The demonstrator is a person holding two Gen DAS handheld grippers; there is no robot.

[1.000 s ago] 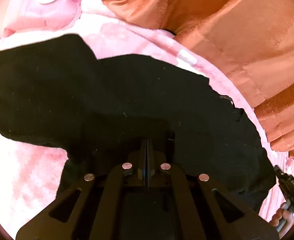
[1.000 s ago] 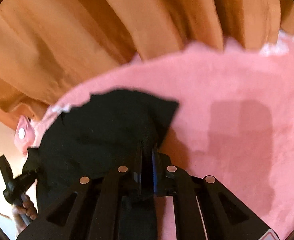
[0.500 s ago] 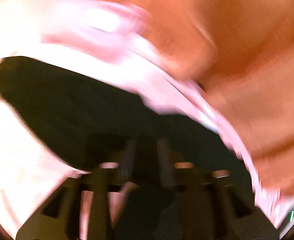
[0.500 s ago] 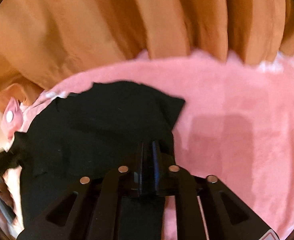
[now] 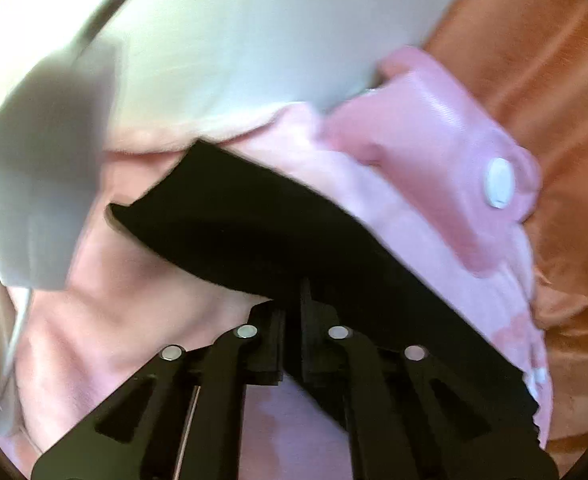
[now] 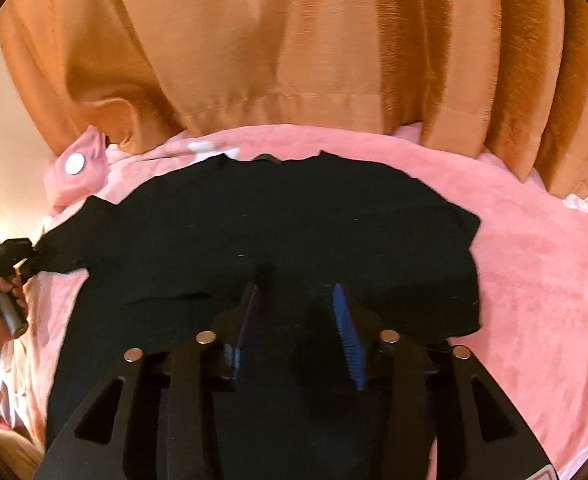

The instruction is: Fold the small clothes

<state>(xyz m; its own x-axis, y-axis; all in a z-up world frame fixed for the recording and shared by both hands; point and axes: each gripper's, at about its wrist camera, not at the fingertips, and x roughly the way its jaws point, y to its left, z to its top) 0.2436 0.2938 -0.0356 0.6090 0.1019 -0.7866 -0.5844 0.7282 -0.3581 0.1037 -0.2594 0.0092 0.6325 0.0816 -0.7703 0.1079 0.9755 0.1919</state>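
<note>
Left wrist cam first: the left gripper (image 5: 294,300) has its two fingers squeezed together on the edge of the black garment (image 5: 254,232). The cloth runs as a long dark band from a corner at the upper left, down past the fingers and off toward the lower right, so its long axis is a diagonal in this view. It's lifted a bit off the pink blanket (image 5: 126,300) near that far corner, where the edge casts a shadow. Past it sits a pink pillow (image 5: 445,168) with a white button, then an orange curtain (image 5: 553,100) on the right and a pale wall behind. The shot is fairly blurry.

Right wrist cam: the right gripper (image 6: 297,312) is spread wide, blue-padded fingers (image 6: 347,332) apart and nothing between them, hovering right over the black garment (image 6: 294,232). Here the garment lies spread on the pink blanket (image 6: 533,280), wider than it is deep, long axis going left to right. Its left tip is stretched out to the left gripper (image 6: 10,256), held in the person's hand (image 6: 2,304) at the frame edge. The ragged far edge points toward the orange curtain (image 6: 294,48); the pink pillow (image 6: 78,176) sits at the back left.
</note>
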